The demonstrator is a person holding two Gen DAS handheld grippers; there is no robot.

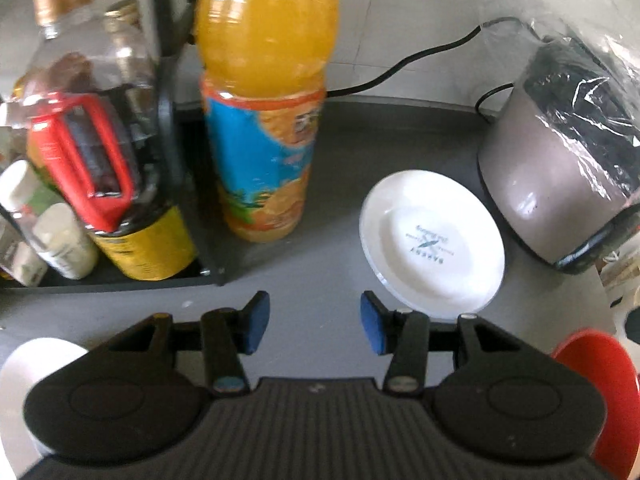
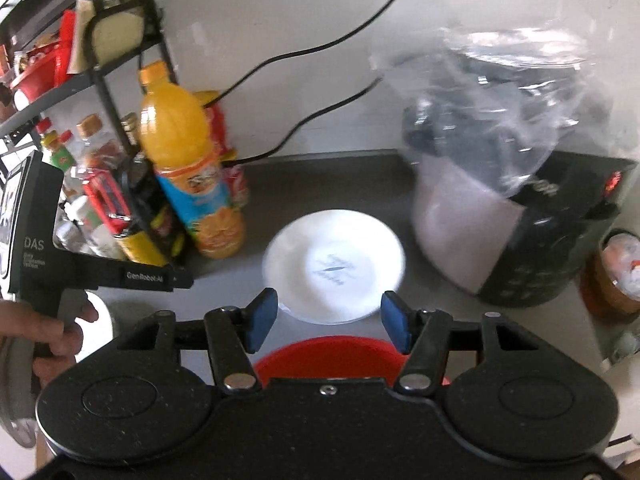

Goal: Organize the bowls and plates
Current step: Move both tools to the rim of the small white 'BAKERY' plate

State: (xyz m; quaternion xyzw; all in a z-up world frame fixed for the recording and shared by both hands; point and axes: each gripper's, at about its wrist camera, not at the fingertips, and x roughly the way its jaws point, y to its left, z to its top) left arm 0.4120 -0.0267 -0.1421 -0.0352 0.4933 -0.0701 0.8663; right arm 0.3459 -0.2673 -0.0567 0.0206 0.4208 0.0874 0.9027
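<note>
Surface finishes, countertop items.
White plate (image 1: 432,240) looked glossy glazed ceramic; counter (image 1: 344,152) matt grey and smooth; juice bottle (image 1: 264,92) clear shiny plastic; appliance (image 1: 560,168) wrapped in crinkled transparent film; red bowl (image 2: 328,356) smooth.

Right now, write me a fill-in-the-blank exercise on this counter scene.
1. The white plate lies ____ side up, its printed mark showing.
2. The juice bottle holds ____ coloured drink.
3. The bowl just below the right tongs is ____.
4. Both tongs, left tongs included, hold ____.

Missing words: bottom; orange; red; nothing
</note>
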